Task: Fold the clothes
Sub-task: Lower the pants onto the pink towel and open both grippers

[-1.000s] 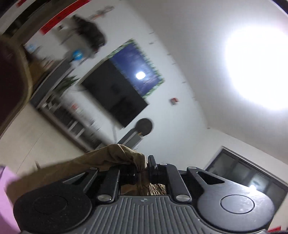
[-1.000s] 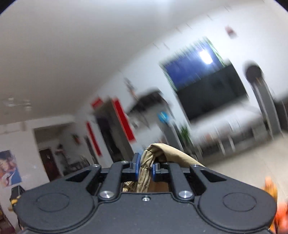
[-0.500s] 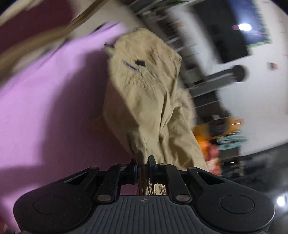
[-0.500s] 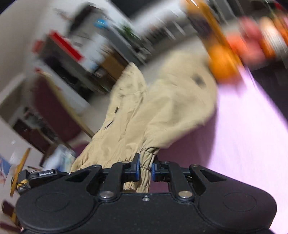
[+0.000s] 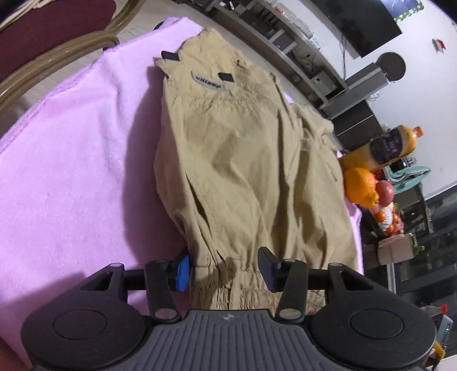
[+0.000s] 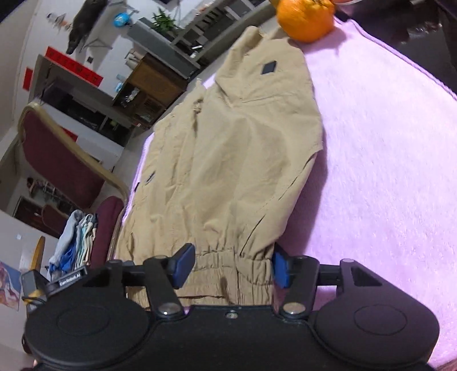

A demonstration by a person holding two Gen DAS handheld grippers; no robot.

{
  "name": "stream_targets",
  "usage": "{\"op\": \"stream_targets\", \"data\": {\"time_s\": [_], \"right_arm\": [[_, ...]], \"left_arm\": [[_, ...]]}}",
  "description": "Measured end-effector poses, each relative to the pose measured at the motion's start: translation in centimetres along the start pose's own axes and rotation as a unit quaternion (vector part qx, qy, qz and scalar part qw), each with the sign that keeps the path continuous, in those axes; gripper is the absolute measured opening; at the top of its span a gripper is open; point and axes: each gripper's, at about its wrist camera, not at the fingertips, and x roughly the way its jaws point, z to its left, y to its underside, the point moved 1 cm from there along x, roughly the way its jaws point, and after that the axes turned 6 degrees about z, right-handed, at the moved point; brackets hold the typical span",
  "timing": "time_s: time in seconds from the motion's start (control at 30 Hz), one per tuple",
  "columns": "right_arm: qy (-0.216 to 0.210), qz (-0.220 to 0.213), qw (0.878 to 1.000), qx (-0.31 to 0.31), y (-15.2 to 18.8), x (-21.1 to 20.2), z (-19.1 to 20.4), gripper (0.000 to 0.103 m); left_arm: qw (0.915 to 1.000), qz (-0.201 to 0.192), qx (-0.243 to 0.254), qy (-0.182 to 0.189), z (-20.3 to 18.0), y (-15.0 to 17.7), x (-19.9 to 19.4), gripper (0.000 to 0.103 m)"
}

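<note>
A second ago held up in the air, the khaki trousers (image 5: 245, 159) now lie flat on the pink blanket (image 5: 71, 171). Left gripper (image 5: 225, 269) and right gripper (image 6: 232, 264) have just been opening, released, elastic waistband between their jaws.

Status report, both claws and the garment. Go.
Left claw and right claw just opened, elastic hem between the jaws. Tan garment flat on pink blanket. Orange at far end.

Tan trousers (image 5: 245, 159): matt crumpled cloth; pink blanket (image 5: 71, 171): fuzzy fleece.
</note>
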Motion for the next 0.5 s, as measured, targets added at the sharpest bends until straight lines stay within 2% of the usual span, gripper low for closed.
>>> {"op": "stream_targets", "data": {"time_s": [0.07, 0.1, 0.13, 0.23, 0.4, 0.5], "right_arm": [[0.009, -0.006, 1.000, 0.011, -0.3, 0.6, -0.7, 0.054], [0.013, -0.007, 1.000, 0.015, -0.3, 0.9, -0.9, 0.039], [0.019, -0.008, 1.000, 0.014, -0.3, 1.0, -1.0, 0.011], [0.033, -0.025, 0.999, -0.011, -0.4, 0.1, 0.4, 0.011], [0.027, -0.069, 0.997, -0.028, -0.9, -4.2, 3.9, 0.011], [0.023, -0.074, 0.996, -0.035, -0.5, -6.8, 5.5, 0.011]], "left_arm": [[0.9999, 0.004, -0.012, -0.004, 0.2, -0.1, 1.2, 0.039], [0.9998, 0.007, -0.017, -0.005, 0.3, 0.0, 2.0, 0.025], [0.9997, 0.008, -0.022, -0.005, 0.2, -0.2, 2.0, 0.010], [0.9995, 0.000, -0.033, 0.001, -0.3, -0.7, 0.8, 0.009], [0.9968, -0.056, -0.035, 0.046, -2.5, -1.1, -5.4, 0.009], [0.9972, -0.061, -0.014, 0.039, -3.4, 0.7, -7.5, 0.009]]}}
